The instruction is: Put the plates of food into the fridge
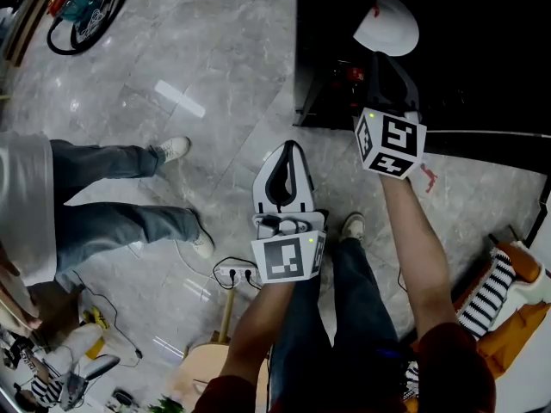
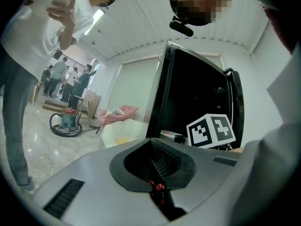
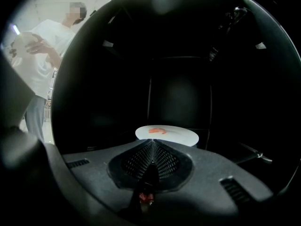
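**Q:** What lies nearest the lens?

**A:** The left gripper [image 1: 290, 153], held low over the grey floor [image 1: 215, 76]. Its jaws are pressed together with nothing between them. It points toward the fridge [image 1: 312, 54] but stops outside the fridge's front edge.

**Q:** And the task's thing?

**A:** The plate [image 3: 174, 134] is inside the fridge's dark opening. It is carried by the right gripper [image 3: 152, 147], whose jaws are clamped on the plate's near rim. The plate is round, so it has no long axis. It lies about level, face up, and extends from the jaw tips toward the fridge's back wall. A red piece of food [image 3: 157, 131] sits slightly left of the plate's centre.

**Q:** How much room is there around it?

**A:** In the right gripper view both side walls stand well apart from the rim, and dark space runs on to the back wall. In the head view the fridge's left front edge lies left of the plate.

**Q:** What about outside the fridge?

**A:** A bystander [image 1: 103, 205] stands well to the left, with bare floor between that person and the left gripper. A power strip [image 1: 234, 274] lies near the operator's feet.
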